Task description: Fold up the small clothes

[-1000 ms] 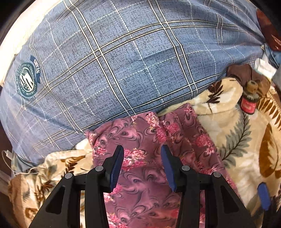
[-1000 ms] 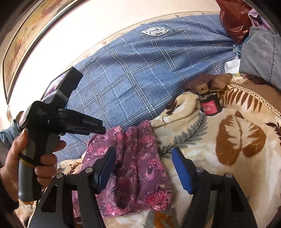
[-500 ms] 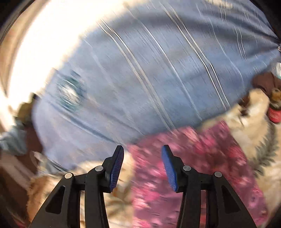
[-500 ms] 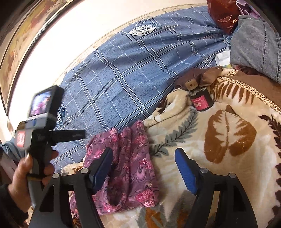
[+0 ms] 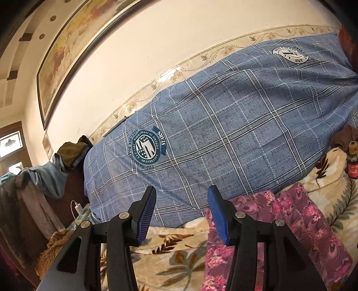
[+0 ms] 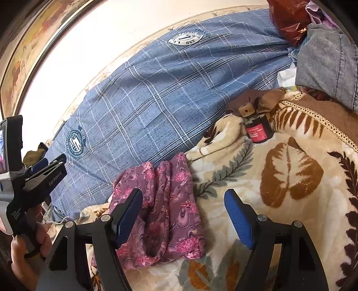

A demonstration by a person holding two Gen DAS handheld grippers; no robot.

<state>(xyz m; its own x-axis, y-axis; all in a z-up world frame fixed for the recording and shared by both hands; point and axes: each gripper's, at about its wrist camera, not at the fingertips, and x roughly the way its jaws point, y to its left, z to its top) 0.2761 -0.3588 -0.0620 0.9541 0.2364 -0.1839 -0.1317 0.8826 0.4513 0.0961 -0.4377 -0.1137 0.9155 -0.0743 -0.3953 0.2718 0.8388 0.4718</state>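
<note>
A folded purple-pink floral garment lies on the cream leaf-print blanket, its far end against the blue plaid bedding. My right gripper hovers open just above its near end, with nothing pinched. My left gripper is lifted off to the garment's left and faces the plaid bedding. Its jaws are opening with nothing between them. The garment sits at lower right in that view. In the right wrist view a hand holds the left gripper at the far left.
A small dark bottle with a red label lies on the blanket by brown cloth. Denim and other clothes and a red bag pile at the back right. Draped clothes and a white charger are at the left.
My left gripper lifted off the floral garment and swung left and upward, now facing the plaid bedding and wall. The right gripper's jaws widened slightly and it stayed in place.
</note>
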